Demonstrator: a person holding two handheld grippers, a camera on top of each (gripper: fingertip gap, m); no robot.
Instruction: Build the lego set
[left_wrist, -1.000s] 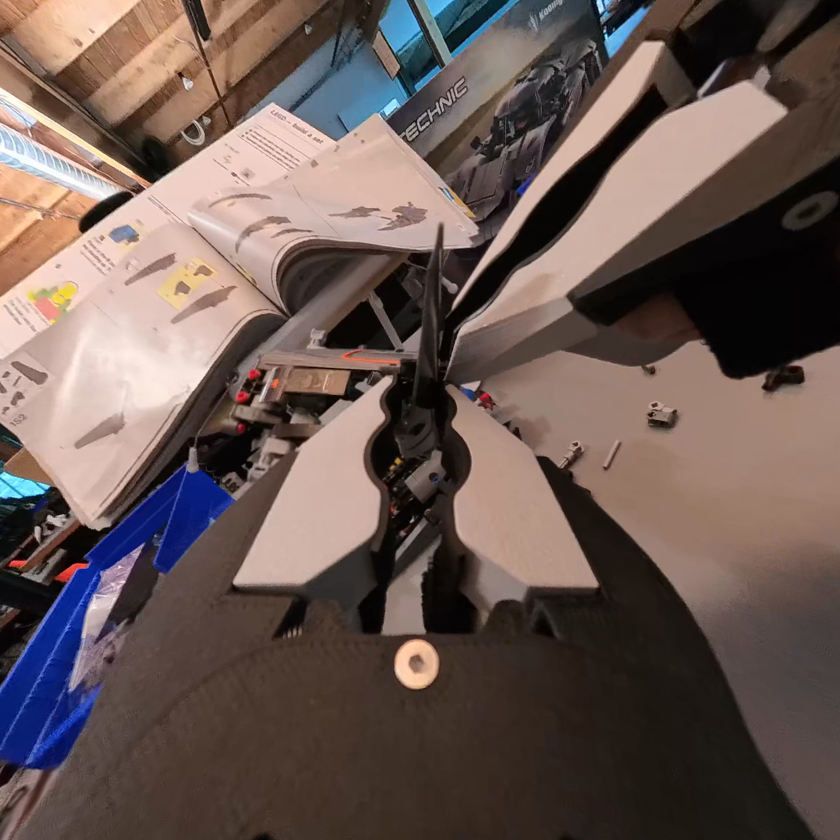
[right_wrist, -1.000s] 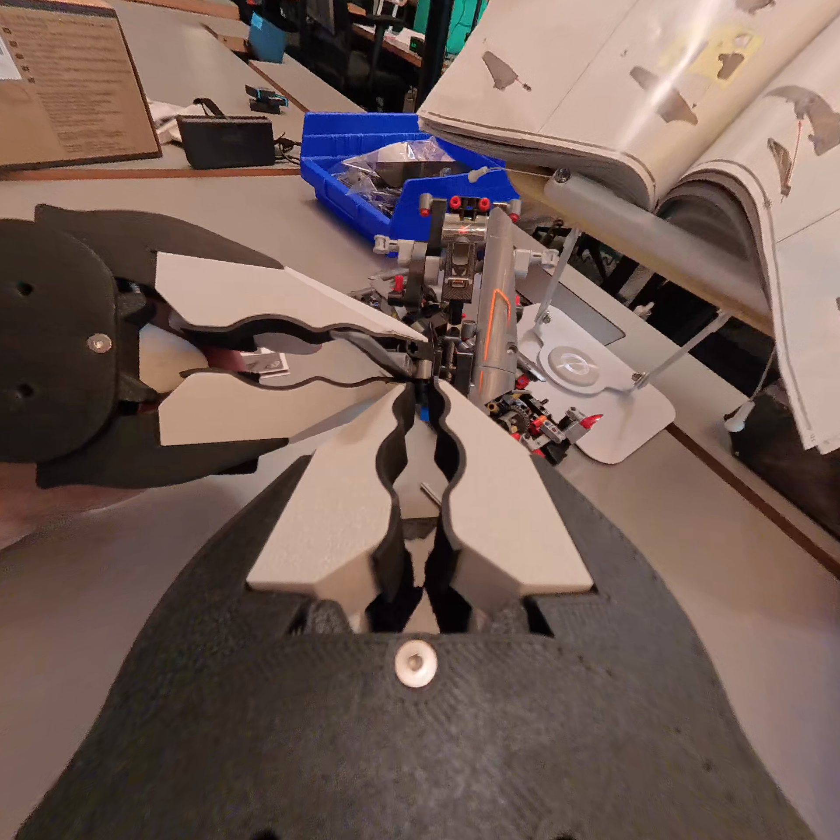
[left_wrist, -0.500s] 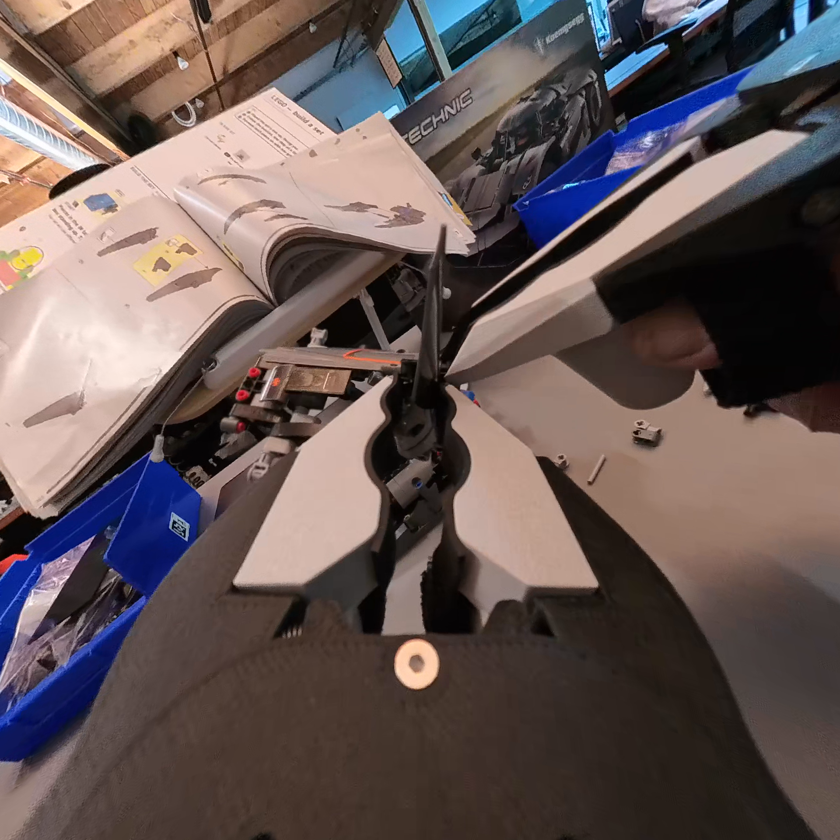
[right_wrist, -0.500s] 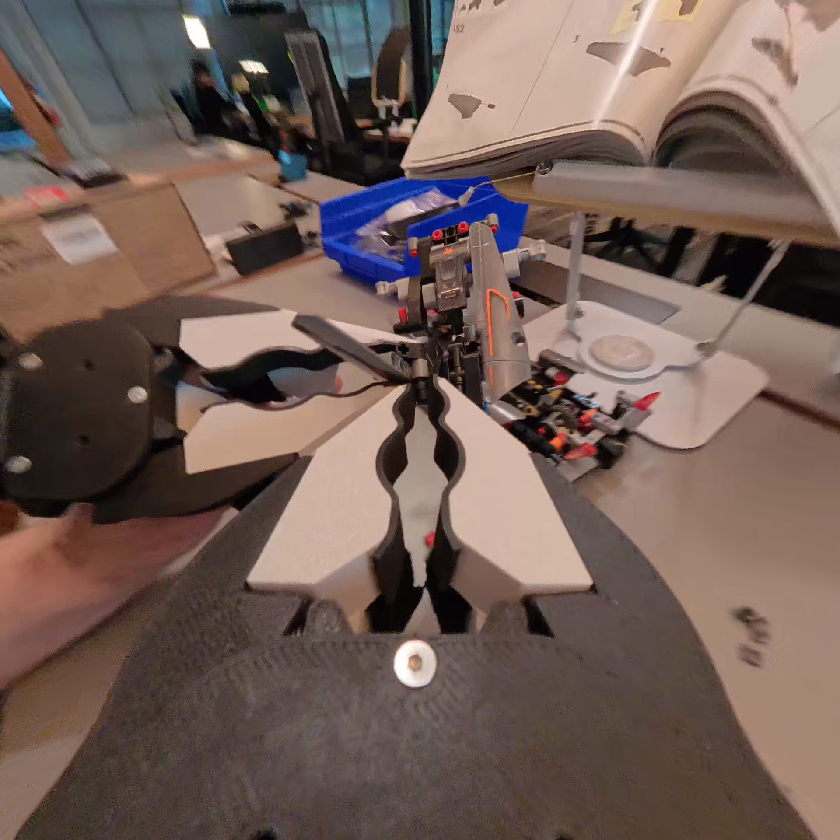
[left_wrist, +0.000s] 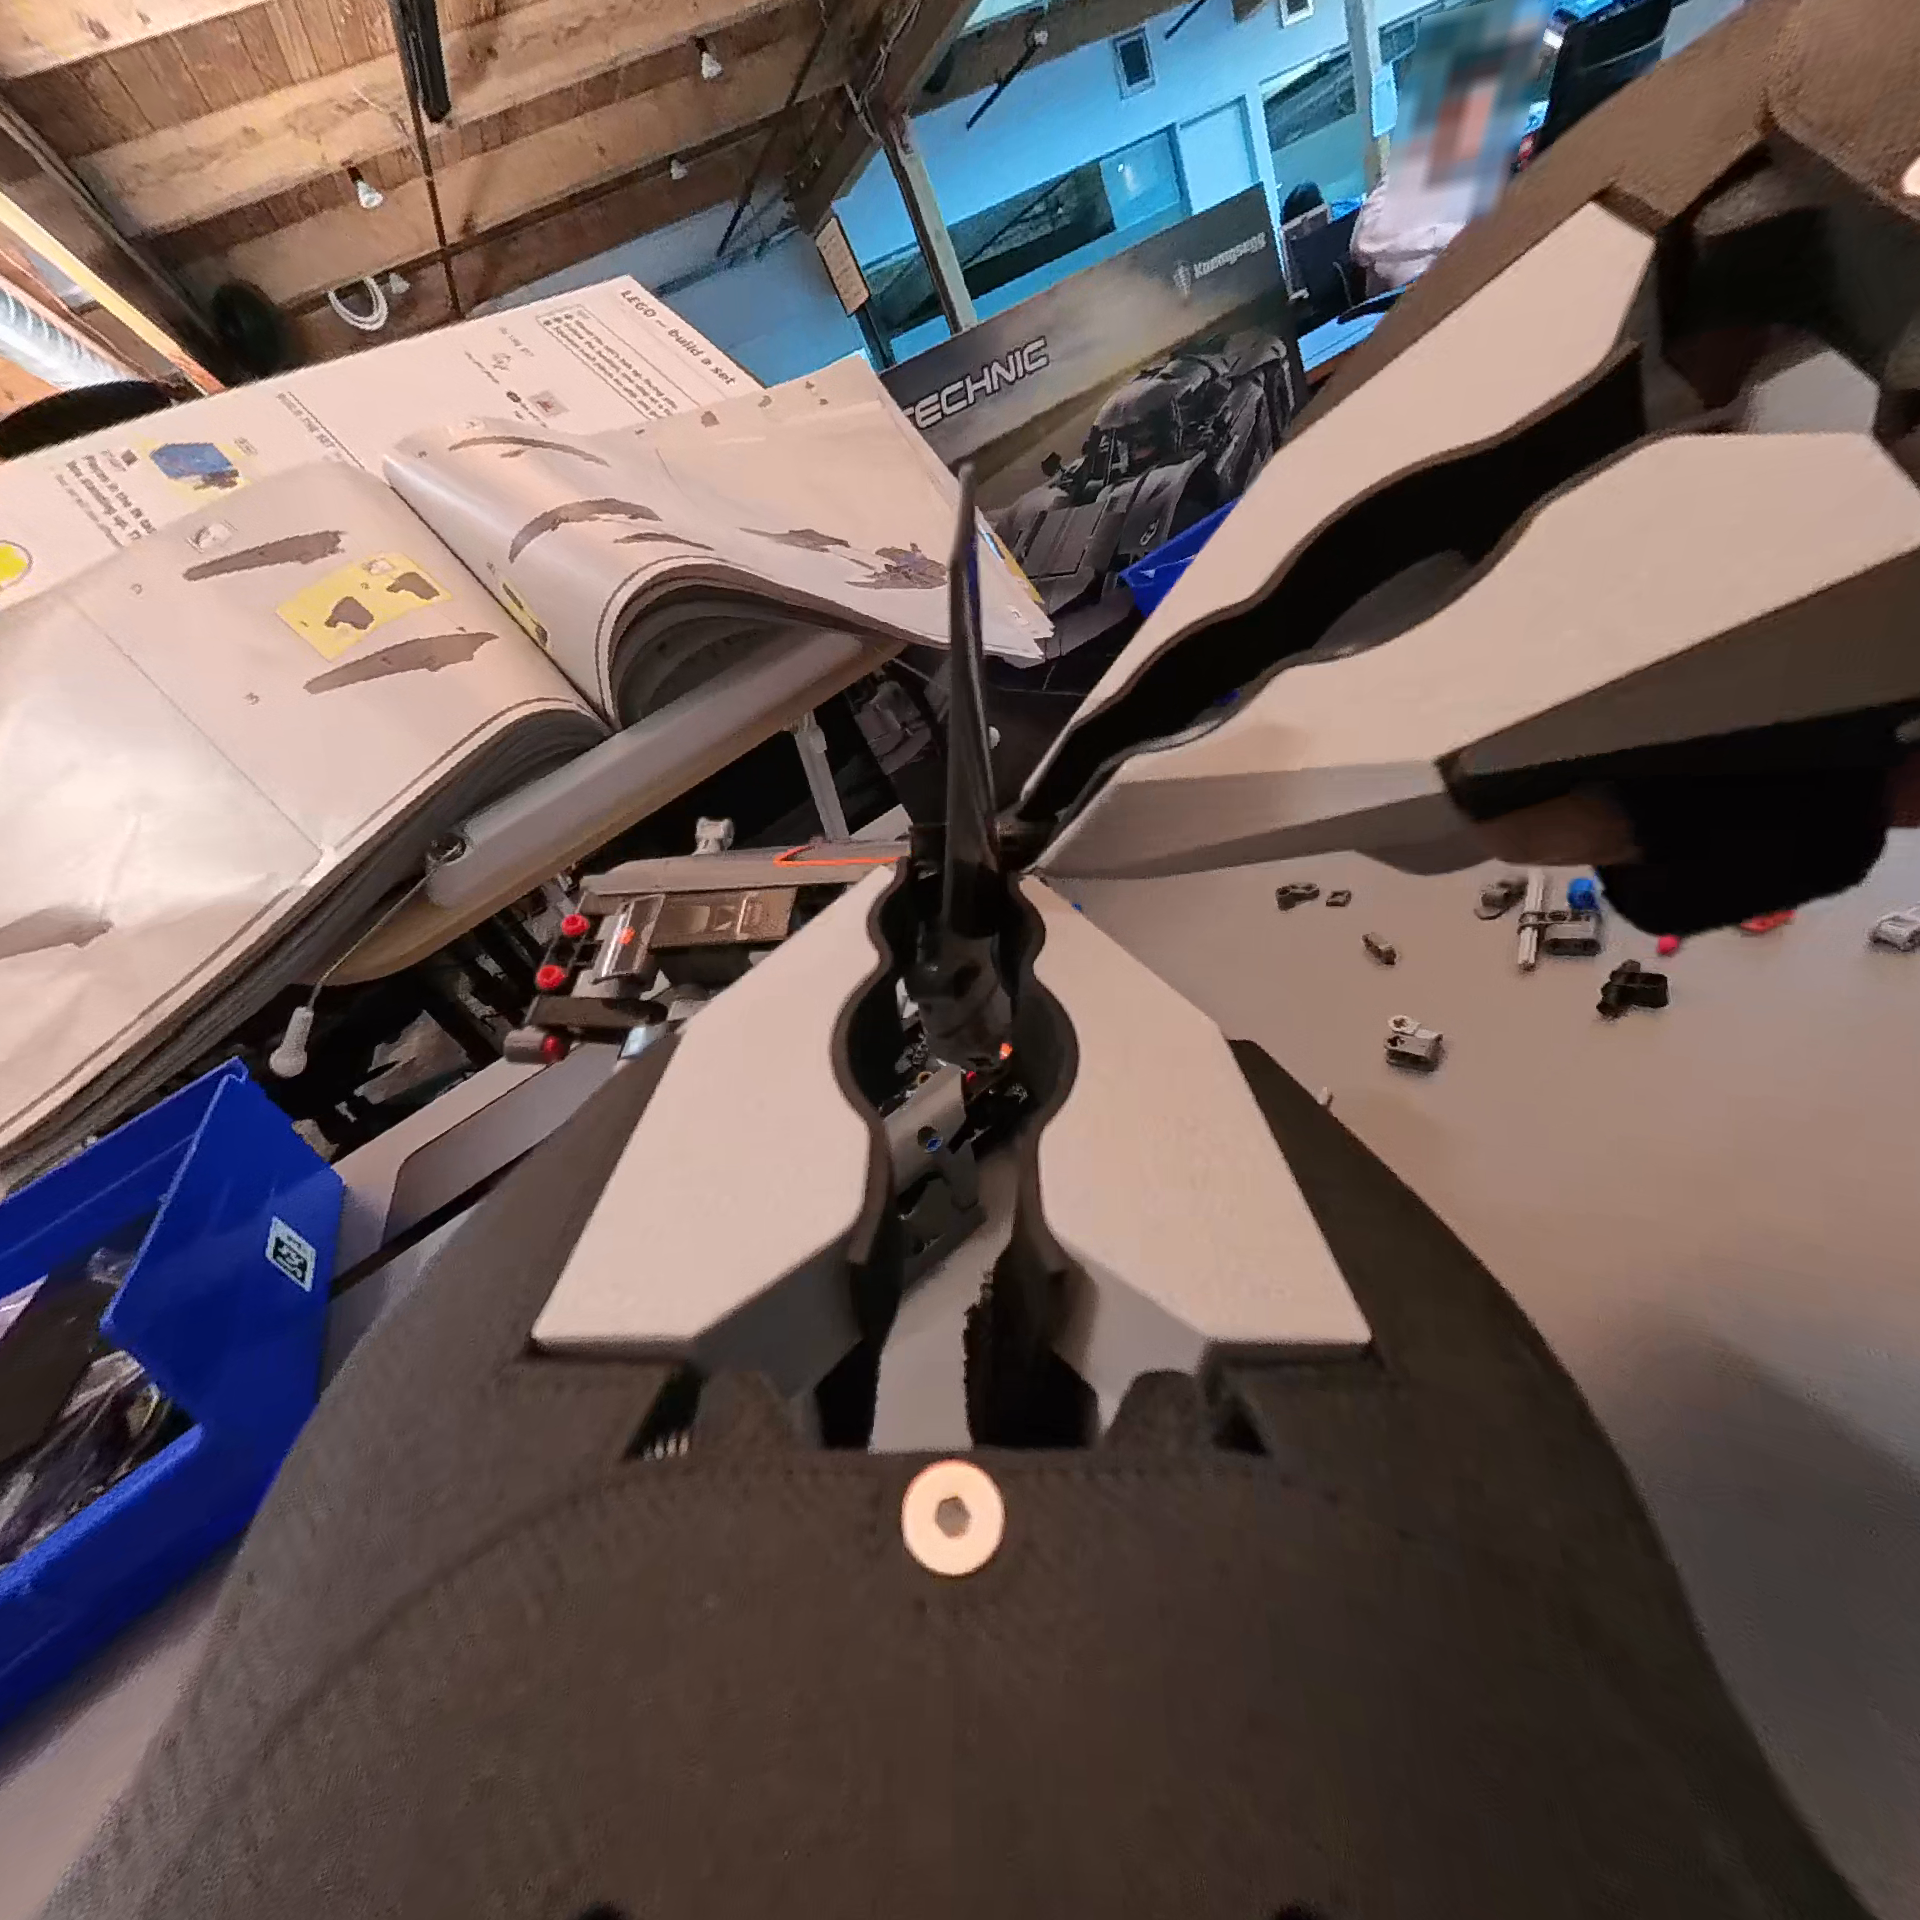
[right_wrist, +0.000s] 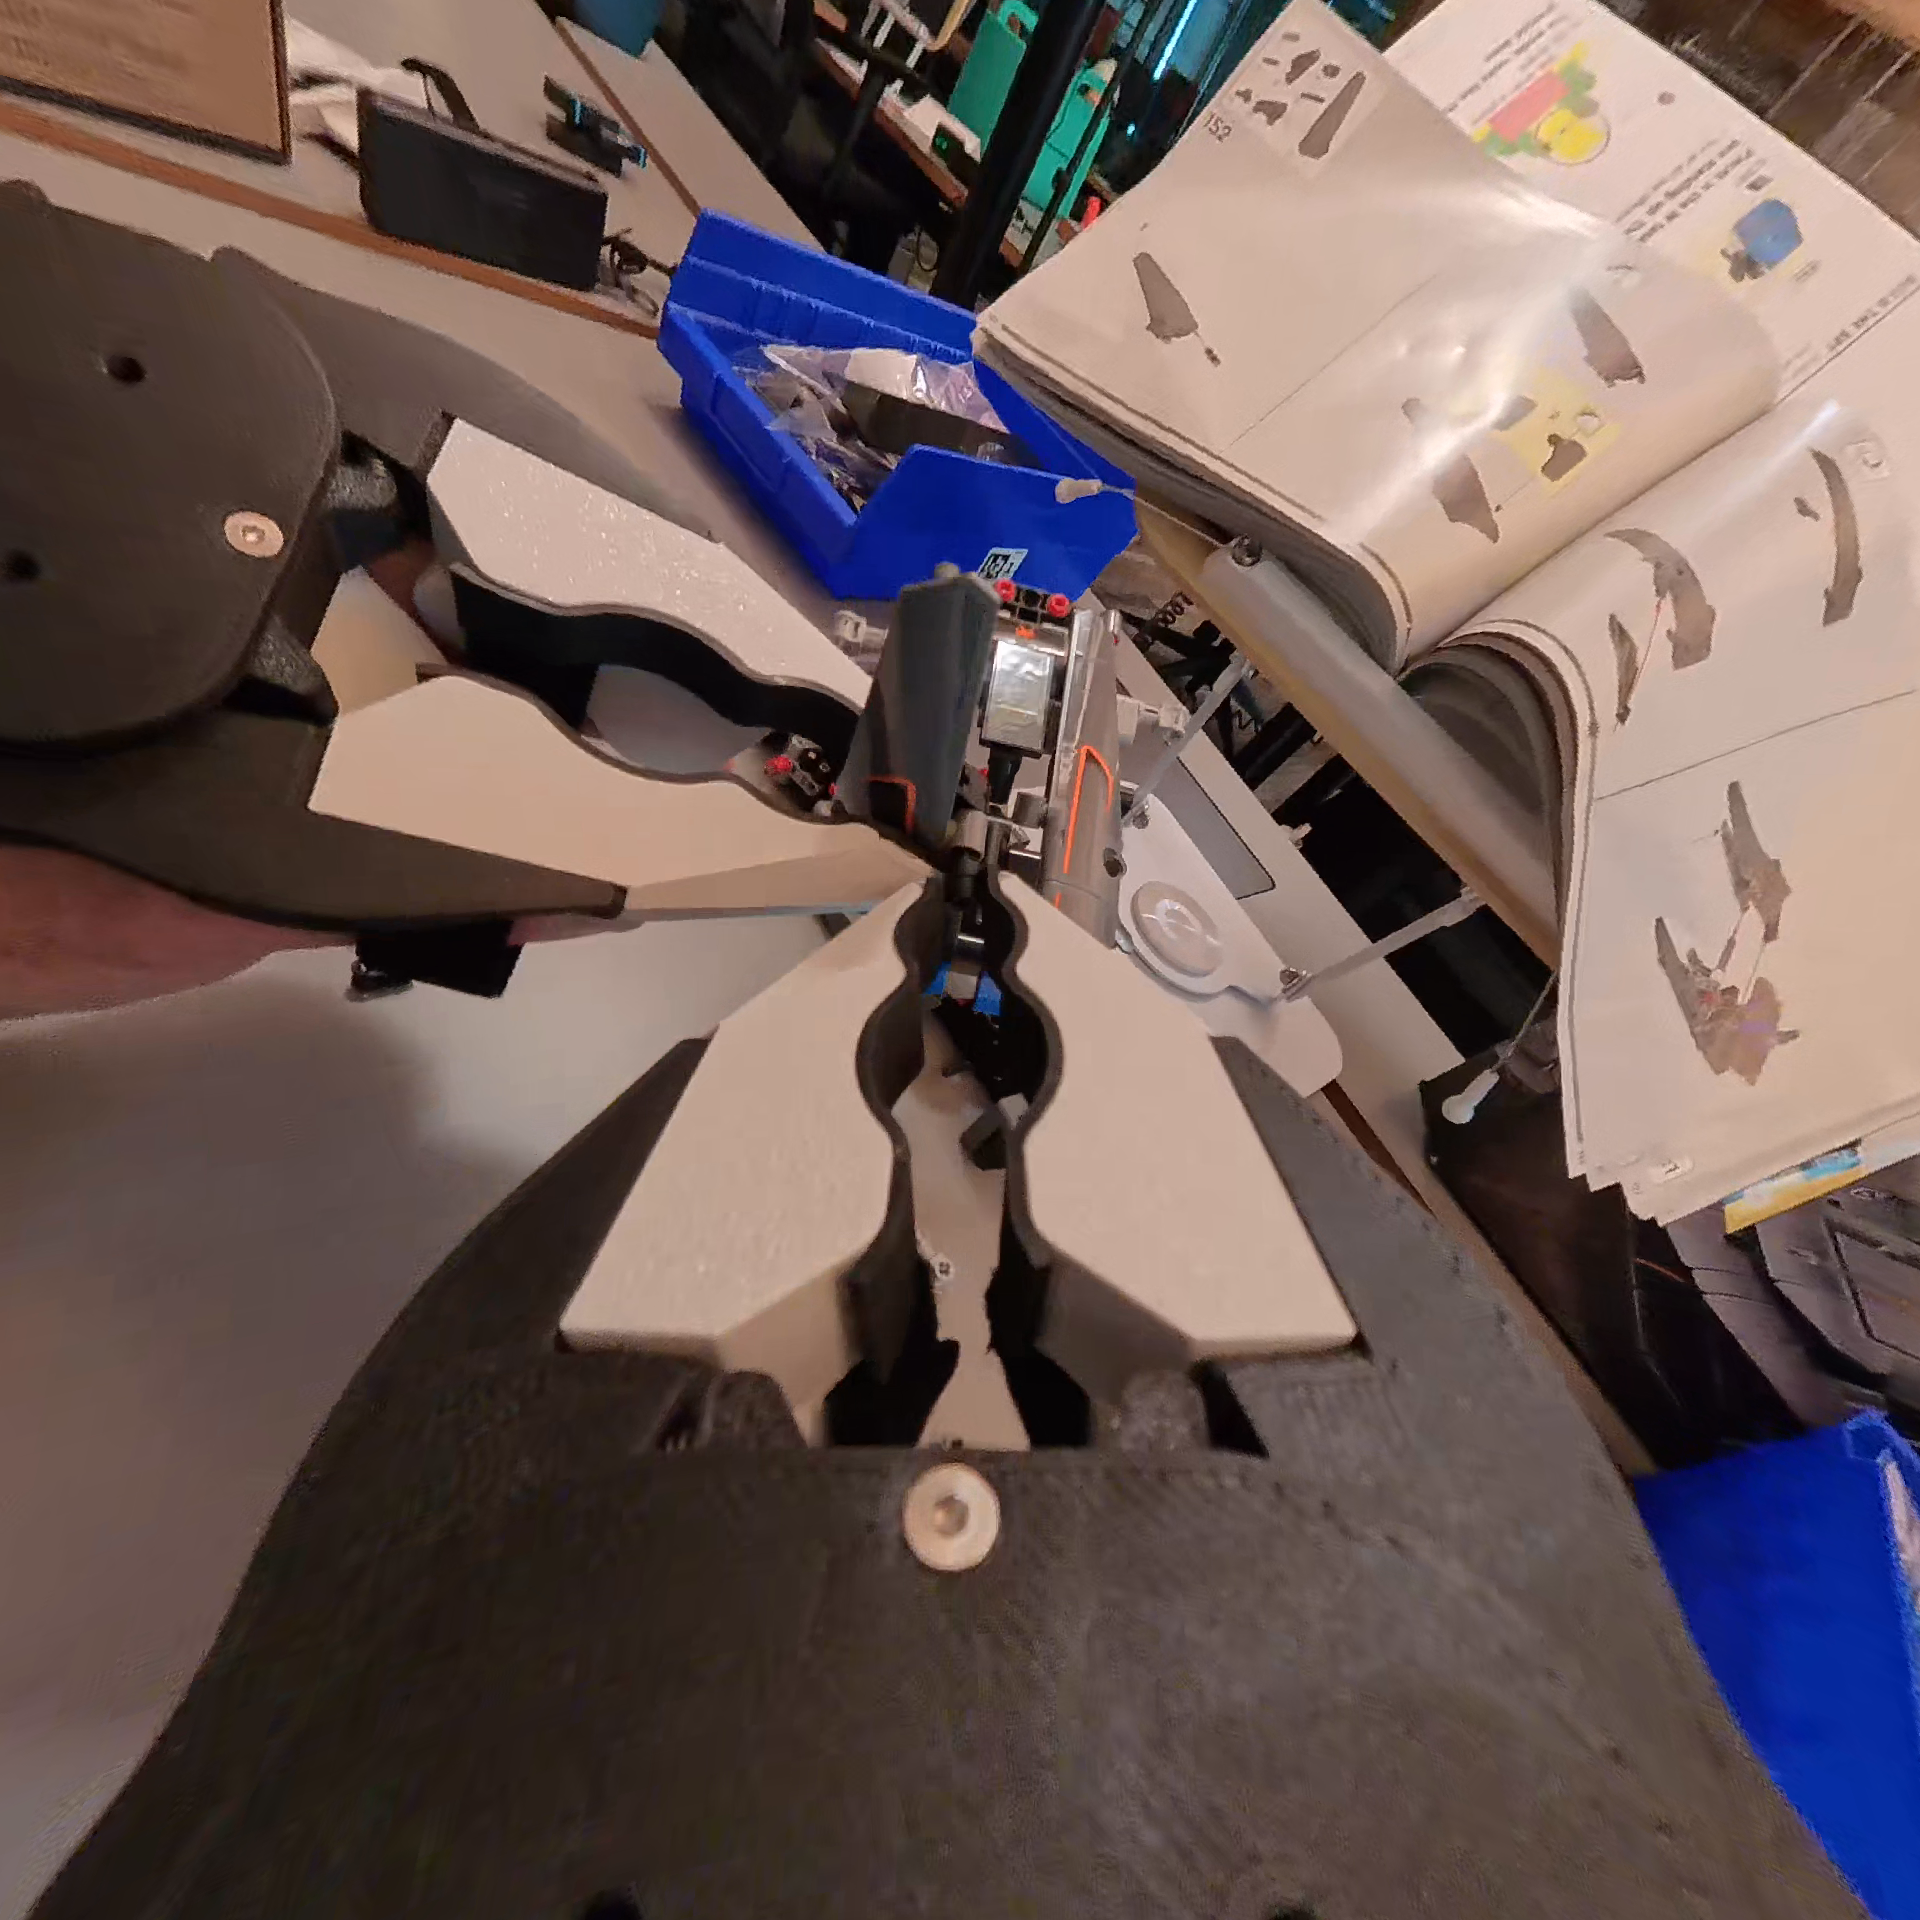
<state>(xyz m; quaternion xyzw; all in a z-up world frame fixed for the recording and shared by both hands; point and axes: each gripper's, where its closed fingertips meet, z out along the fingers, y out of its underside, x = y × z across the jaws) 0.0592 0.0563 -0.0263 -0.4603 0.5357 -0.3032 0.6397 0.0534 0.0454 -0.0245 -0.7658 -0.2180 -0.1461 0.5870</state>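
My left gripper (left_wrist: 961, 883) is shut on a thin dark lego panel (left_wrist: 964, 665) that stands up between its fingertips. My right gripper (left_wrist: 1023, 831) comes in from the upper right and its tips pinch a small black part at the panel's base. In the right wrist view my right gripper (right_wrist: 961, 888) is shut on that small black part (right_wrist: 961, 883). The left gripper (right_wrist: 899, 831) comes in from the left with the dark panel (right_wrist: 925, 707) broad side on. The grey lego model (right_wrist: 1081, 790) with orange lines stands just behind, and it also shows in the left wrist view (left_wrist: 675, 925).
An open instruction book (left_wrist: 312, 675) lies on a stand (right_wrist: 1195, 935) over the model. A blue bin (right_wrist: 894, 499) of bagged parts sits behind, another blue bin (right_wrist: 1787, 1621) at the right. Loose small parts (left_wrist: 1548, 925) lie on the grey table. The lego box (left_wrist: 1143, 436) stands behind. My left and right fingertips are right by each other. Both grippers' tips are roughly 30 cm from the open instruction book (left_wrist: 312, 675).
Both grippers stayed joined at the panel. The pair tilted and turned, so the panel now shows its broad face in the right wrist view instead of its thin edge.
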